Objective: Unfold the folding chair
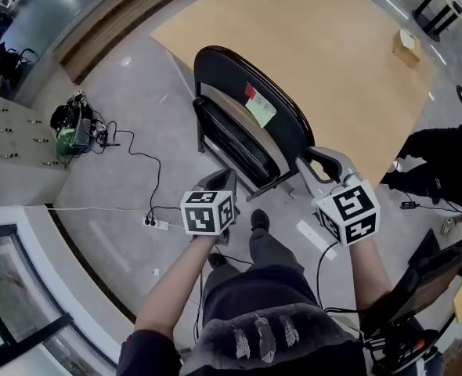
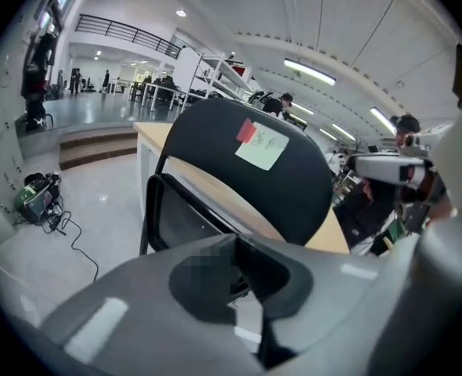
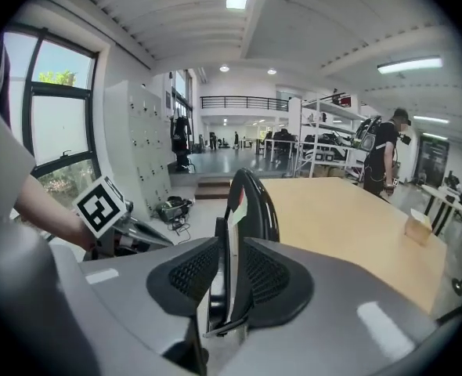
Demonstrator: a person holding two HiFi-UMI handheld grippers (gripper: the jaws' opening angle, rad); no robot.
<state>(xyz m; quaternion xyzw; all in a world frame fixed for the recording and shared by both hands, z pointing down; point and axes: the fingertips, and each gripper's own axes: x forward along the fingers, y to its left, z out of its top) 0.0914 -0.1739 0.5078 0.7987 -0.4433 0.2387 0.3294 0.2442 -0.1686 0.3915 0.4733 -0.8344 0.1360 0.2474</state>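
Left hand-held gripper (image 1: pixel 218 180) — chair (image 1: pixel 250 120) legs half-hidden

**Black folding chair** (image 1: pixel 290 131): tubular frame of glossy black-painted metal; backrest a smooth black shell with a faint sheen.

**Pale green paper note** (image 1: pixel 261 110) and **red sticker** (image 1: pixel 250 92) on the backrest: both matt.

**Light wooden tabletop** (image 1: pixel 333 45): smooth and matt.

**Grey floor** (image 1: pixel 129 198): polished and reflective.

**Right gripper** (image 3: pixel 229 276): matt grey plastic shell; black pads (image 3: pixel 190 276) with a fine mesh-like texture.

**Left gripper** (image 2: pixel 239 269): the same matt grey plastic.
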